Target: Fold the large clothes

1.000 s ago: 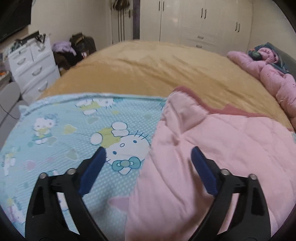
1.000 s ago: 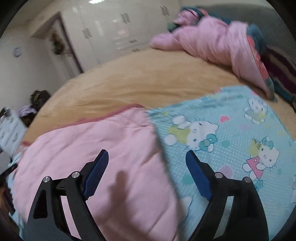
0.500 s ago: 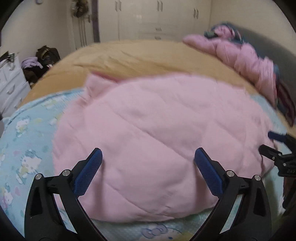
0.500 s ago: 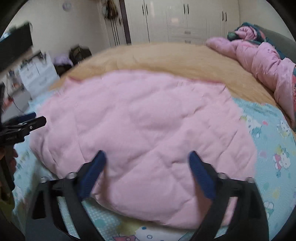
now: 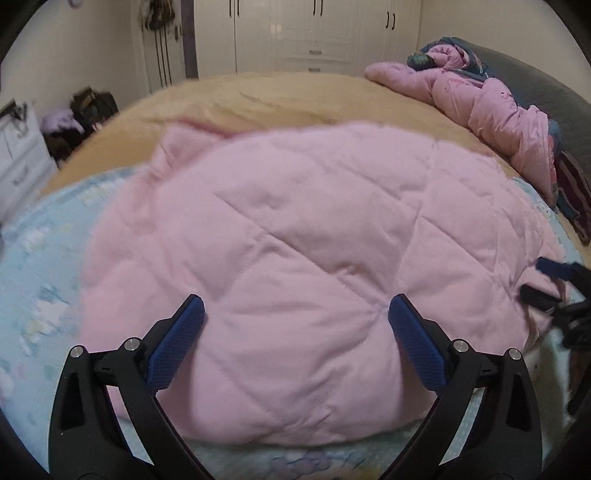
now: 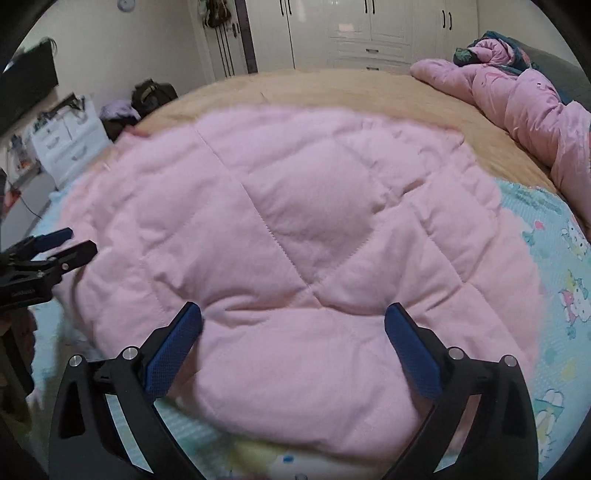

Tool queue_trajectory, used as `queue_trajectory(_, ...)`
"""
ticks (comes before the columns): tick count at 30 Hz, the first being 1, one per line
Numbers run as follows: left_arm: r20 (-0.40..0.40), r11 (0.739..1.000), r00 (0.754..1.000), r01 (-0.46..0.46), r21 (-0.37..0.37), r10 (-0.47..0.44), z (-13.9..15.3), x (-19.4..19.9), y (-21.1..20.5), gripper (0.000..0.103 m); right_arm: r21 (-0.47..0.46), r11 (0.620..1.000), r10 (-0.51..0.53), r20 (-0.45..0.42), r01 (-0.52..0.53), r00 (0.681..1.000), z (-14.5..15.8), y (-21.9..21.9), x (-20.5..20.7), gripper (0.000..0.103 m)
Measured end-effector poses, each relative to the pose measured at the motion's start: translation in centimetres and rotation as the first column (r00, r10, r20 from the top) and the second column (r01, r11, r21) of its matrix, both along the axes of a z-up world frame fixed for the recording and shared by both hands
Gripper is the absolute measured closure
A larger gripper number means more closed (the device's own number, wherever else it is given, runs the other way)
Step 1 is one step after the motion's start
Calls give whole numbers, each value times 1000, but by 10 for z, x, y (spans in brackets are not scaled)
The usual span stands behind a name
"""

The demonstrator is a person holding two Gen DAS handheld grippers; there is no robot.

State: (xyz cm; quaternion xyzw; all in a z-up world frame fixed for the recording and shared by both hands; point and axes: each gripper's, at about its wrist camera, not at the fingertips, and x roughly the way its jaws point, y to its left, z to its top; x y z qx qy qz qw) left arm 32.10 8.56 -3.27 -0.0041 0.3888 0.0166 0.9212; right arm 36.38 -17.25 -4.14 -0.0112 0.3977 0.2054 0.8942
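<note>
Left wrist view. A white drawer unit (image 5: 18,162) stands at the far left, with a dark bag (image 5: 94,105) on the floor beyond it. A light-blue cartoon-print sheet (image 5: 40,280) covers the near part of the bed, over a tan bedspread (image 5: 266,96). The pink quilted garment (image 5: 303,258) lies puffed on the blue sheet, its far edge reaching the tan bedspread. The left gripper (image 5: 295,328) hovers above the garment's near edge; its jaws are spread wide, with blue pads apart and nothing pinched between them. At the right edge the right gripper (image 5: 554,288) appears beside the garment's side. A crumpled pink duvet (image 5: 491,107) lies along the far right of the bed.

Right wrist view. The left gripper (image 6: 55,245) enters from the left edge, next to the garment (image 6: 295,240). The right gripper (image 6: 293,328) is over the garment's near edge, its jaws spread fully and pinching nothing. The sheet's cartoon figures (image 6: 574,302) show to the right; white wardrobes (image 6: 369,33) line the far wall.
</note>
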Motion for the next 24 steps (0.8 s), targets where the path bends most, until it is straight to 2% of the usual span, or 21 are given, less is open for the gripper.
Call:
queue_trajectory(4, 28, 1000, 999, -18, -6, 18, 18, -11, 12, 9, 55, 998, -34, 29, 32, 999, 27, -30, -12, 4)
queue_trajectory(10, 53, 998, 997, -61, 11, 61, 31, -22, 33, 9, 59, 991, -122, 52, 119, 991, 46, -72, -20, 4)
queue_trajectory(17, 33, 992, 993, -117, 42, 116, 26, -22, 62, 9, 75, 977, -200, 9, 199, 980, 37, -112, -16, 4)
queue_trajectory(24, 6, 985, 986, -164, 56, 164, 15, -20, 87, 9, 72, 971, -226, -23, 227, 974, 22, -123, -9, 4)
